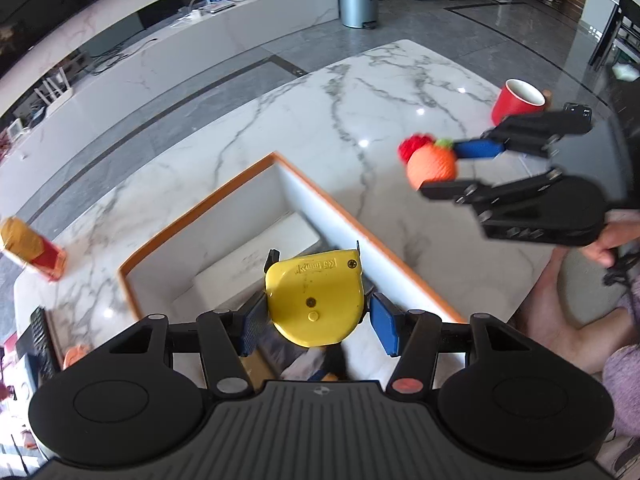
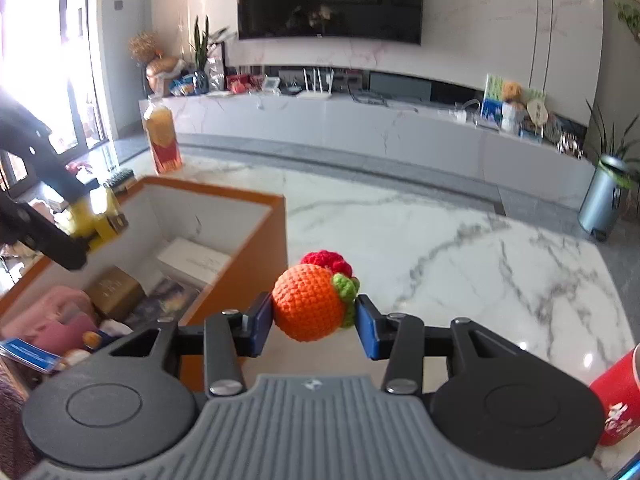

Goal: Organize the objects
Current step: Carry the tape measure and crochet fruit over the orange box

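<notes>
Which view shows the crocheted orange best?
The right wrist view: the crocheted orange sits close and sharp, clamped in the right gripper. The left wrist view shows it small, blurred, off to the side.

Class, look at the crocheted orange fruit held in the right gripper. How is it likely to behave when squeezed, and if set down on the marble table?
The crocheted orange fruit is knitted yarn, so it probably gives softly between the right gripper pads rather than slipping or breaking. It looks light for its size. Being round, it may roll a little on the smooth marble table, though its leaf tuft could stop it.
</notes>
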Action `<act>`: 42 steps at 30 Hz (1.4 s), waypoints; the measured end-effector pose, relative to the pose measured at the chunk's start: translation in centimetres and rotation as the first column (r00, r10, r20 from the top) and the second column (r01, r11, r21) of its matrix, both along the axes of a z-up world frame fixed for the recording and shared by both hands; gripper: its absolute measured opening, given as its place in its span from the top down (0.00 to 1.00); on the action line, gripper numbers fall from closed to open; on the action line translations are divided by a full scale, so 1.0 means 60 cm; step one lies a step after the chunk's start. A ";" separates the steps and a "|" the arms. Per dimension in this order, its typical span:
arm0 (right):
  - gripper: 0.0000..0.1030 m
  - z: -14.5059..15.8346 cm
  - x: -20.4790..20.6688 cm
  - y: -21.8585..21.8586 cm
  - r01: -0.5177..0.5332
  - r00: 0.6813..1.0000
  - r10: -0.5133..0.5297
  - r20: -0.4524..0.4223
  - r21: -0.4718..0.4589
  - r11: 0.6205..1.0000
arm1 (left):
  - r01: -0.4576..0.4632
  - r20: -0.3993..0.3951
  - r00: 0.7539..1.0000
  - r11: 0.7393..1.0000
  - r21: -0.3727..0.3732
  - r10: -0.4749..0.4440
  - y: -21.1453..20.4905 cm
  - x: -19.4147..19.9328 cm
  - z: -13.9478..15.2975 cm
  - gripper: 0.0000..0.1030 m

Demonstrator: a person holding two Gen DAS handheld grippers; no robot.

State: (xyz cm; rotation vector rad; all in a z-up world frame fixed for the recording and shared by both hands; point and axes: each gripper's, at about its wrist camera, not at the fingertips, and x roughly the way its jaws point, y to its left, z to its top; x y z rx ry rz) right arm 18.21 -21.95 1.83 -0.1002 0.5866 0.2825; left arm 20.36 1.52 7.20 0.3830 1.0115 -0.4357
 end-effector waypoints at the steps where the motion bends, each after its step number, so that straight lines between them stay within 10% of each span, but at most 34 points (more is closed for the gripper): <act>1: 0.55 0.011 -0.008 0.010 -0.013 1.000 0.012 0.010 0.004 1.000 | -0.006 0.005 1.000 1.000 0.001 0.006 0.009 -0.006 0.000 0.37; 15: 0.55 0.053 -0.020 0.162 -0.205 0.979 0.205 -0.005 -0.067 0.977 | 0.115 0.021 0.992 0.965 0.235 -0.124 0.091 -0.017 -0.059 0.37; 28: 0.55 0.001 0.074 0.207 -0.314 0.949 0.296 -0.111 -0.214 0.925 | 0.325 -0.112 0.944 0.823 0.466 -0.309 0.073 0.091 -0.152 0.37; 37: 0.55 -0.030 0.119 0.209 -0.351 0.933 0.329 -0.146 -0.171 0.920 | 0.471 -0.259 0.882 0.723 0.505 -0.394 0.076 0.127 -0.196 0.37; 42: 0.55 -0.045 0.133 0.212 -0.359 0.929 0.337 -0.154 -0.152 0.921 | 0.520 -0.310 0.854 0.714 0.468 -0.418 0.081 0.140 -0.203 0.36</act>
